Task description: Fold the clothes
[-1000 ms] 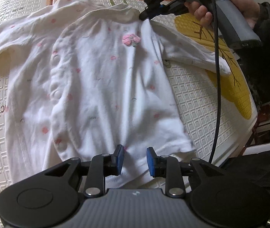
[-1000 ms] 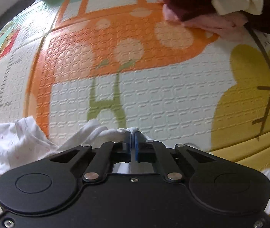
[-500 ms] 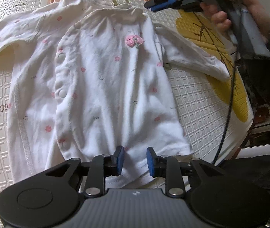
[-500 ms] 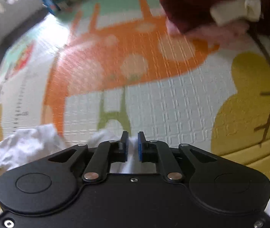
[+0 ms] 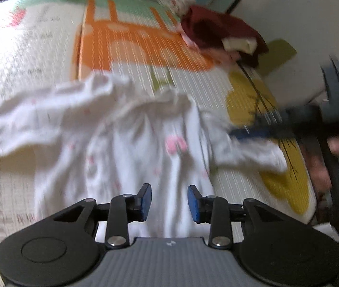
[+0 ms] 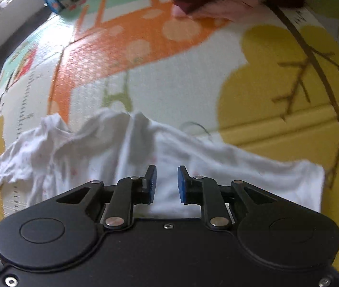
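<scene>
Crowding mat's [image 5: 38,55] far edge: dark-red clothes pile [image 5: 219,32]

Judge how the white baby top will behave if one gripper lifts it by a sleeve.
The white baby top already lies in soft wrinkles on the play mat, so it would probably droop and trail. It looks thin and light. With only one sleeve pinched, the body would likely swing and bunch up.
</scene>
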Tool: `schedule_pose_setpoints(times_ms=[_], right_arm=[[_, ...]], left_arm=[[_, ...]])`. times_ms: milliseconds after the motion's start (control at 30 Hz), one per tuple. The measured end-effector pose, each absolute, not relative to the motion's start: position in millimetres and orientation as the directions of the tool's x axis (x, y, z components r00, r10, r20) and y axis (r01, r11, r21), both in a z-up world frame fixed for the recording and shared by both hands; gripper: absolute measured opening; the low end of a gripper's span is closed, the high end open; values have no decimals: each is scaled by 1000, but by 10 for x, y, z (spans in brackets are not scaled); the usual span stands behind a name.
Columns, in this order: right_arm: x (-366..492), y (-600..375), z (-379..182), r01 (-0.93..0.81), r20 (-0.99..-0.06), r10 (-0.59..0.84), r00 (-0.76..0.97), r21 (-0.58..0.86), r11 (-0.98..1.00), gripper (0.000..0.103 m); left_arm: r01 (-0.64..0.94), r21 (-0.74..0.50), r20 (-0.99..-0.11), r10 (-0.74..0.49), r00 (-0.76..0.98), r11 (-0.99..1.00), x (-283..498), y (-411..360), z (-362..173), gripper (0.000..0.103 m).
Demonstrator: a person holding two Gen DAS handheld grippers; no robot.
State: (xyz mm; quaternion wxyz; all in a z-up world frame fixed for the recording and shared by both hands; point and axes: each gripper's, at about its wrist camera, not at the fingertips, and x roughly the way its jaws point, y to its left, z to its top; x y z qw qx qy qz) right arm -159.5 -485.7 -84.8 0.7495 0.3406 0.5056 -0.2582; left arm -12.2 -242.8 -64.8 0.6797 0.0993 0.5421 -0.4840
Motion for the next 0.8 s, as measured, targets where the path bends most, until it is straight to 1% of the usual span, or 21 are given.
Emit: schedule_pose_setpoints(times_ms=[300, 533, 800], right_arm=[[-1981, -4901, -933, 785, -940, -36, 339, 261, 562, 21], [-2066, -4915, -999, 814, -946, -52, 319, 246, 526, 26], [-2074, -4962, -1072, 842, -957, -121, 264, 168, 512, 27]], left_arm=[[798, -323, -833, -553, 15, 508, 110, -2749, -580, 40], [812, -227, -847, -521, 109, 538, 338, -2990, -645, 43], [786, -112, -838, -484, 254, 608, 735, -3203, -753, 46]])
